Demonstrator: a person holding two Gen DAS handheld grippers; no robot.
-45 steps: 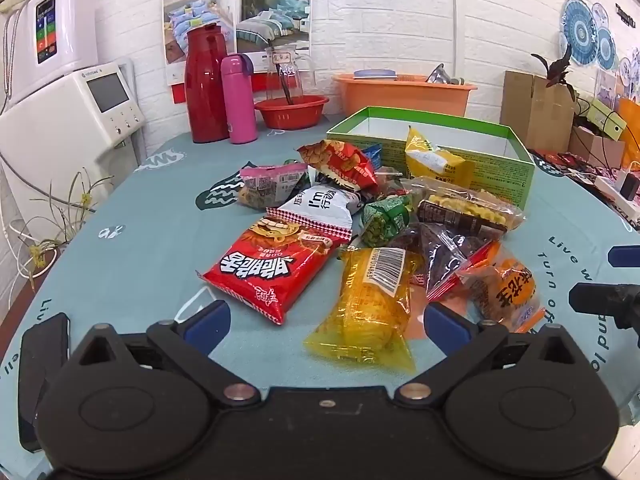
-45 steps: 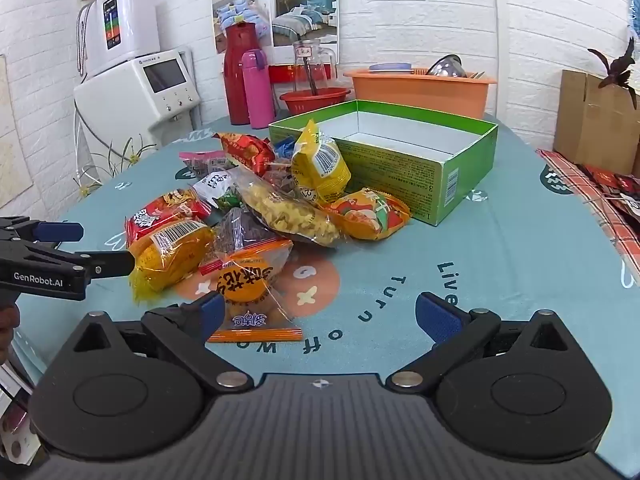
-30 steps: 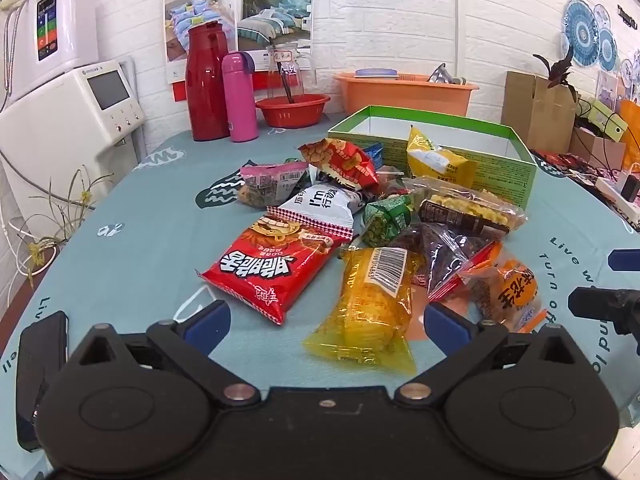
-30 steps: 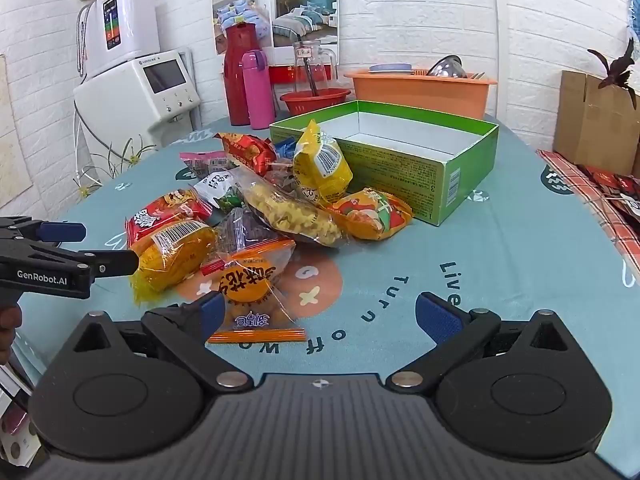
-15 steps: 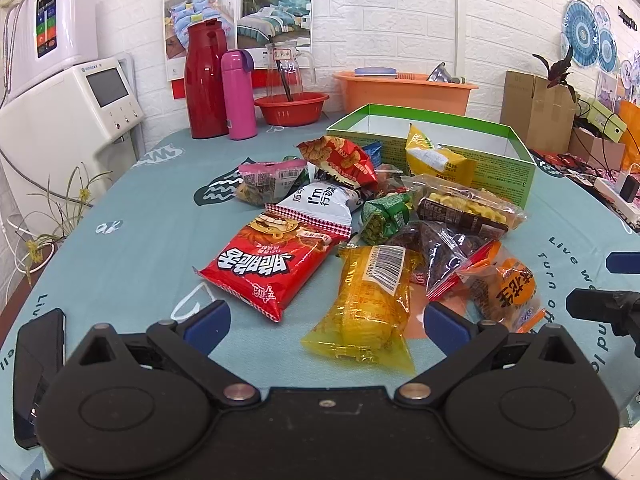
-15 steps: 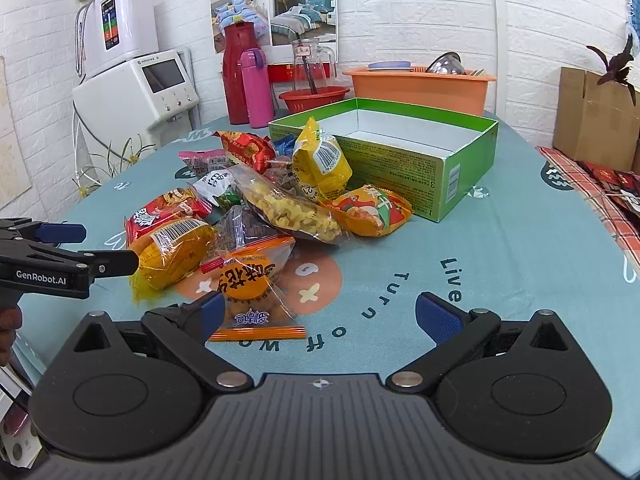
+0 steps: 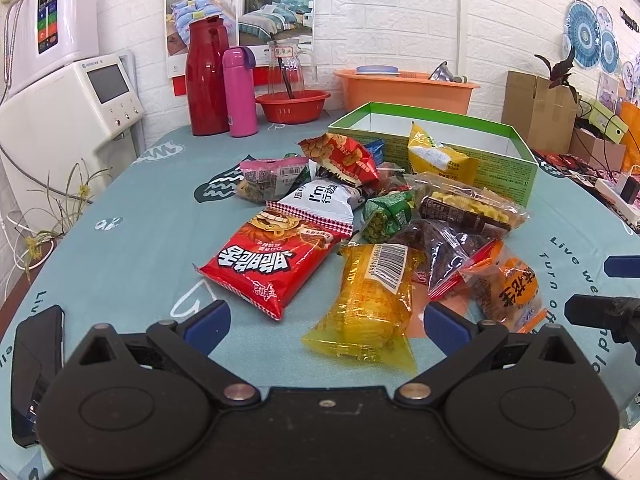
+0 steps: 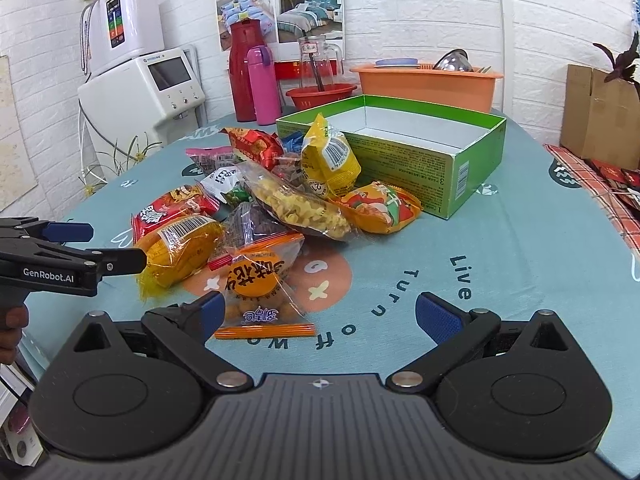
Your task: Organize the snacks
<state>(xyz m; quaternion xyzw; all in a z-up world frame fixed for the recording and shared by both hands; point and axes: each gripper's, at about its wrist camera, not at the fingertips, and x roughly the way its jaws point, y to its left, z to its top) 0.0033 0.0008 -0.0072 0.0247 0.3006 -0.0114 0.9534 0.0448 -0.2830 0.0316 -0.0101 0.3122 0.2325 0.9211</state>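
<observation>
With the left claw (image 7: 326, 322) and right claw (image 8: 316, 312) both released and empty, the snacks (image 8: 280, 200) heaped mid-frame beside the green box (image 8: 460, 160) risk sliding because crinkly bags overlap.

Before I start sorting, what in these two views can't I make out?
- Green box floor: left wrist view, hidden by its near wall.
- Blue packet: right wrist view, mostly buried behind the red snack bag.
- Black phone: left wrist view, partly covered by the left gripper body.
</observation>
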